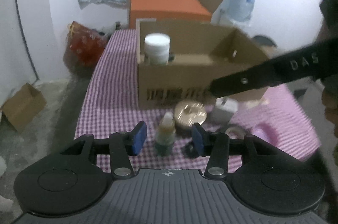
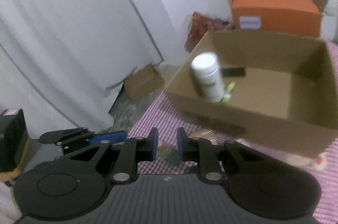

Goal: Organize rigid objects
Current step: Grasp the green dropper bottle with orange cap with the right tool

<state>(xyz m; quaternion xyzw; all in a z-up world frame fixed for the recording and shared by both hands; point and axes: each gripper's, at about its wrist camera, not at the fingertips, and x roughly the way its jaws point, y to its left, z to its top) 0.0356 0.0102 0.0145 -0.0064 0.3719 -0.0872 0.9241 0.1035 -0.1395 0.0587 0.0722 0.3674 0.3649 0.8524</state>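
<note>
- Presently we find the left tongs (image 1: 169, 138) spread wide, empty, with a small dropper bottle (image 1: 165, 137) standing upright between the blue pads on the checked worktop (image 1: 109, 110).
- We note the right tongs (image 2: 167, 145) parted narrowly, grasping nothing.
- A white bottle (image 2: 208, 76) stands inside the open cardboard box (image 2: 249, 118).
- A round gold tin (image 1: 190, 116) lies just before that box.
</note>
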